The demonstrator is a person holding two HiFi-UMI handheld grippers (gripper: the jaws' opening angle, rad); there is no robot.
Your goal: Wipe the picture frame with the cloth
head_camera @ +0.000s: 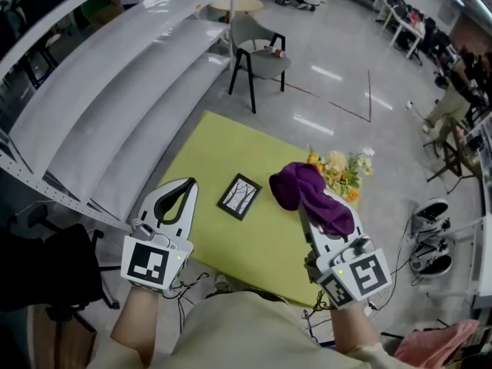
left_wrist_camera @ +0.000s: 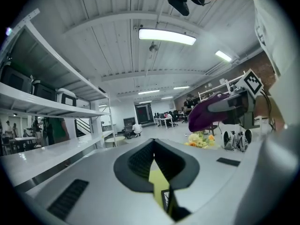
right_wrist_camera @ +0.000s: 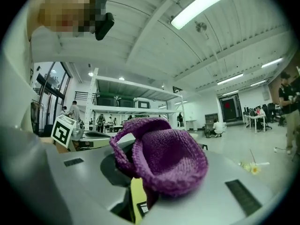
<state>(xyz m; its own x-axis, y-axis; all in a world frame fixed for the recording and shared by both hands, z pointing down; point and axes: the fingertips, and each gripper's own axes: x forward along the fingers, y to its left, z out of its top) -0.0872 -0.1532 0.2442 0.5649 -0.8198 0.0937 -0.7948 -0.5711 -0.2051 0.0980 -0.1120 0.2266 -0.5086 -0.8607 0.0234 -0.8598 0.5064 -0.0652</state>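
On the yellow-green tabletop (head_camera: 219, 148), seen whole only in the head view, the black-edged rectangular picture frame (head_camera: 240, 196) lies flat between both grippers. The right gripper (head_camera: 306, 210) clamps the purple knitted cloth (right_wrist_camera: 164, 161) (filling its own view), and the left gripper (left_wrist_camera: 153, 143) is closed and empty.

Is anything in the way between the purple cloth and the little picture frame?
No, nothing visible is. The purple cloth hangs from the shut right gripper, just to the right of the picture frame, which lies flat on the yellow table. Only bare table shows between them. The flowers sit on the cloth's other side.
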